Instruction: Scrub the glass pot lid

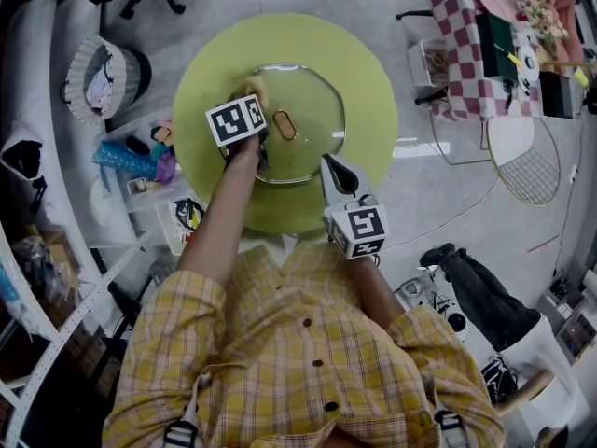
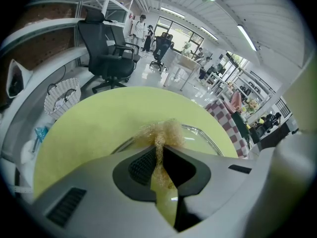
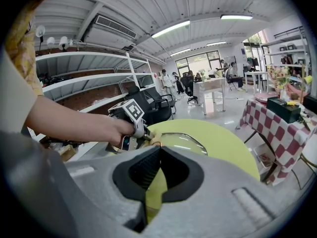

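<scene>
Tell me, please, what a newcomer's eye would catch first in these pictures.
The round yellow-green table stands out first, with the clear glass pot lid lying at its centre. Next, the left gripper pinches a tuft of golden fibrous scrubber at the lid's left edge, while the right gripper hangs shut and empty nearer the person.

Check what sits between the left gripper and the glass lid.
A golden mesh scrubber, clamped in the left gripper, lies over the glass lid at its rim; the left gripper view shows it best.

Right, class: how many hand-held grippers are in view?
2. The left hand-held gripper, shut on a scourer, is at the lid's left edge; the right hand-held gripper, shut empty, is by its near edge.
</scene>
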Motion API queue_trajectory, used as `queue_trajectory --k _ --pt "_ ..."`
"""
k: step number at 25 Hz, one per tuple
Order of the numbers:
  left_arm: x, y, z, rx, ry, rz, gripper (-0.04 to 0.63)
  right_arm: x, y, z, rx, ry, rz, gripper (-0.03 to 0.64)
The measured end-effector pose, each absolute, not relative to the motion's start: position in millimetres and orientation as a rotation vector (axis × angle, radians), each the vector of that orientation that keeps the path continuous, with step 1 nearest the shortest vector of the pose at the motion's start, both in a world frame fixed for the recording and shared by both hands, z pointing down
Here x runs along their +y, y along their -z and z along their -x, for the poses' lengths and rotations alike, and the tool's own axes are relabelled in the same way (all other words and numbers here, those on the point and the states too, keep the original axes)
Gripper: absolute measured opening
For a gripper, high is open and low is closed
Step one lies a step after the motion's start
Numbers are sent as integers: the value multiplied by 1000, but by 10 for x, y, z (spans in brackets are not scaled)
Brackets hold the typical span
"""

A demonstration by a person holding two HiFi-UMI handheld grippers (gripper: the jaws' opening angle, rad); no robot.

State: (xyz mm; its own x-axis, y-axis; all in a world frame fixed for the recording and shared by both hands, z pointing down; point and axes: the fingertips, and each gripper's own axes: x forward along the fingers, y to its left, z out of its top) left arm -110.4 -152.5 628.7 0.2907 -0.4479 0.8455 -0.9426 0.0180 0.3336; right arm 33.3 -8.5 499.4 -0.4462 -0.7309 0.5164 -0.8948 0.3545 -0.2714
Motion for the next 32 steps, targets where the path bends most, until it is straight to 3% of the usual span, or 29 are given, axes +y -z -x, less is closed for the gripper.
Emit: queue_trajectory --k 32 --pt "-1722 -6294 872 -1229 -697 -1637 43 -212 -5026 -445 -2302 -774 -1474 -2"
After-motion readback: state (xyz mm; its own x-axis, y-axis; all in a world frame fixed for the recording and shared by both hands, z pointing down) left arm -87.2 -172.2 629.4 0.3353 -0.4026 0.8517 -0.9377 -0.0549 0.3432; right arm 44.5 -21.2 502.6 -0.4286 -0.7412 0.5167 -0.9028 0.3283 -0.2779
